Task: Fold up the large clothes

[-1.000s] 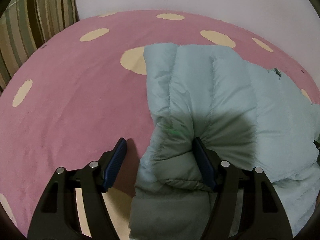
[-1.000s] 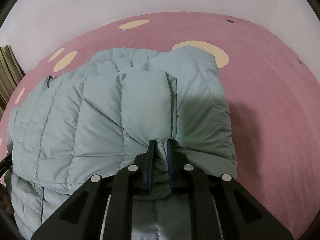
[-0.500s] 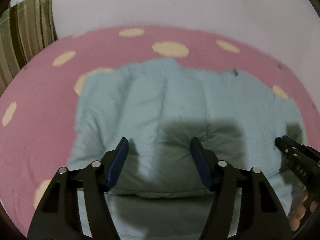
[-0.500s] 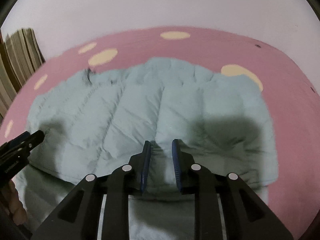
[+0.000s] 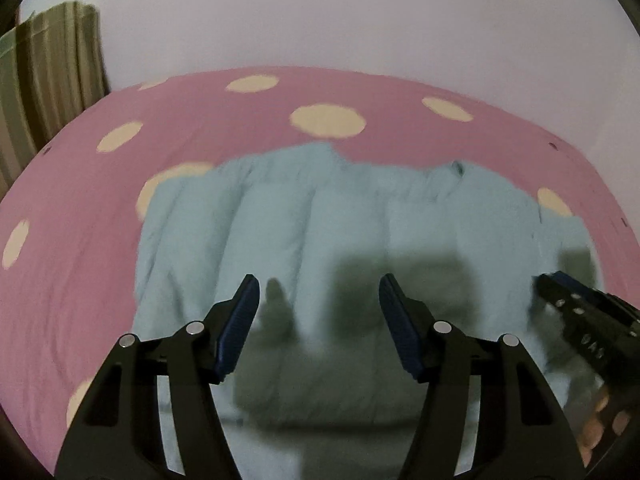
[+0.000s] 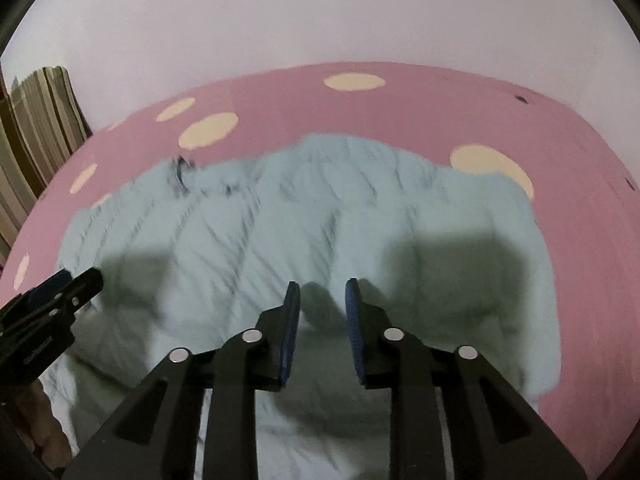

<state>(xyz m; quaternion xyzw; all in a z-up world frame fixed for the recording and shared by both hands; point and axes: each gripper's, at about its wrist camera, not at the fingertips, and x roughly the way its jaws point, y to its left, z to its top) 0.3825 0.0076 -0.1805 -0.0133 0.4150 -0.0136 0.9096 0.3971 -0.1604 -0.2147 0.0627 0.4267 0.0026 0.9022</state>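
My left gripper point(image 5: 316, 300) hangs wide open and empty above the pale blue puffer jacket point(image 5: 340, 232), folded on the pink spotted bedspread point(image 5: 80, 240). My right gripper point(image 6: 323, 300), its jaws just opening, grips nothing.

The jacket point(image 5: 352, 232) lies on the bedspread point(image 5: 80, 248), before the wall point(image 5: 360, 12). A curtain point(image 5: 44, 76) hangs at the left, behind the bedspread.

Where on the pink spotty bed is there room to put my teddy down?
Bare pink cover lies left of the blue puffy jacket, up to the striped curtain. A band runs behind the jacket below the wall, and a strip on the right. The middle is crowded: jacket and both grippers.
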